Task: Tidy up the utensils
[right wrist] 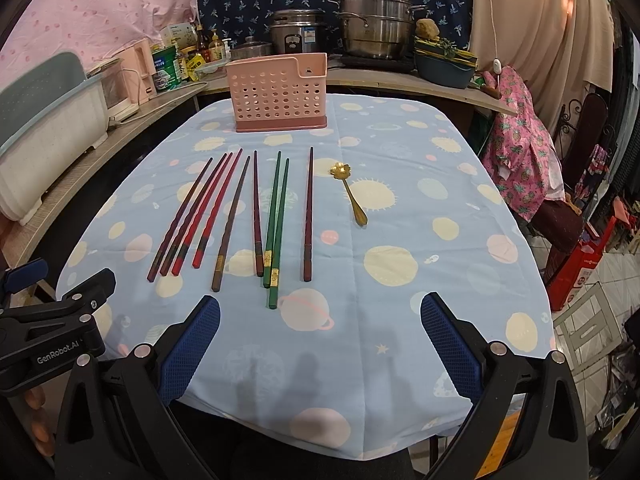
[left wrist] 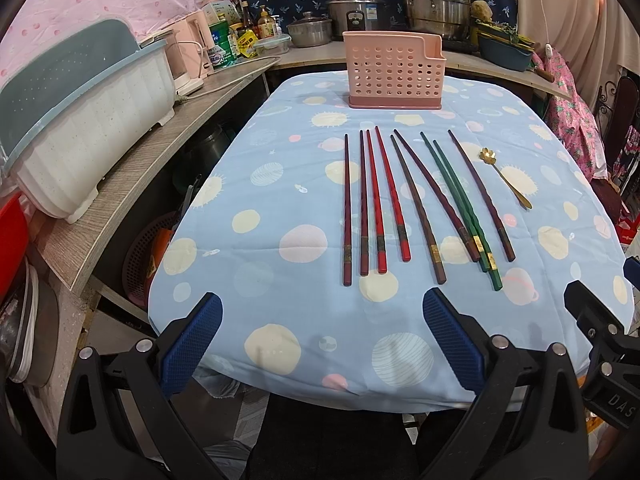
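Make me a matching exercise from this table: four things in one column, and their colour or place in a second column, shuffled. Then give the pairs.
Things
1. utensil holder
2. spoon
3. pair of chopsticks touching each other
4. tablecloth

Descriptions
A. green, lying among the other chopsticks
B. gold, flower-shaped bowl, right of all the chopsticks
C. light blue with planets and suns
D. pink with holes, upright at the far end of the table

Pairs: 1-D, 2-B, 3-A, 4-C
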The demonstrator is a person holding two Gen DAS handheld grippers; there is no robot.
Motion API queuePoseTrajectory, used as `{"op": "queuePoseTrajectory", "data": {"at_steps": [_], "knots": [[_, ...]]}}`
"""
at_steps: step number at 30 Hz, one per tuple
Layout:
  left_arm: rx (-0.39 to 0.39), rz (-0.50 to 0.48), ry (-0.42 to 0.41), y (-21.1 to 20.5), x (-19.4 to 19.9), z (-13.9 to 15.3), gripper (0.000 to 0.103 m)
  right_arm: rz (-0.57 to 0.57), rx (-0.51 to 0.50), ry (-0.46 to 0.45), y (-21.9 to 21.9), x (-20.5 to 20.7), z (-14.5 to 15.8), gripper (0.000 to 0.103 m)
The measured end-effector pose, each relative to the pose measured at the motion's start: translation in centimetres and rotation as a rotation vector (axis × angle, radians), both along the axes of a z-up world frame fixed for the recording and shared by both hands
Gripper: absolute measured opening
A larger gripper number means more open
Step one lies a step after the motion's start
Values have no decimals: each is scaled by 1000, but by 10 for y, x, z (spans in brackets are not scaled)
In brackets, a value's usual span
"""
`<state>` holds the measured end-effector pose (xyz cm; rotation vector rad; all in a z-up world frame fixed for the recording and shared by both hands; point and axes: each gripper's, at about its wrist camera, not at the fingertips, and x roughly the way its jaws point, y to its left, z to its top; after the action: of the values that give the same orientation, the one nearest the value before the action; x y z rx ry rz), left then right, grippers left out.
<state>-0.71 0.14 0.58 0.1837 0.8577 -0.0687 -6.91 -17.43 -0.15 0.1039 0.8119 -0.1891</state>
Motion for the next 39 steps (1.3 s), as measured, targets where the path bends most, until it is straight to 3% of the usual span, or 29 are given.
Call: {"op": "queuePoseTrajectory", "data": {"at_steps": [26,39], "knots": [[-2,-7,-1,-5,1,2,96,-4,3,-3,3,4,5,96],[-25,8,32,2,33,-16,96,-34,11,1,-19,30,-10,96]]}}
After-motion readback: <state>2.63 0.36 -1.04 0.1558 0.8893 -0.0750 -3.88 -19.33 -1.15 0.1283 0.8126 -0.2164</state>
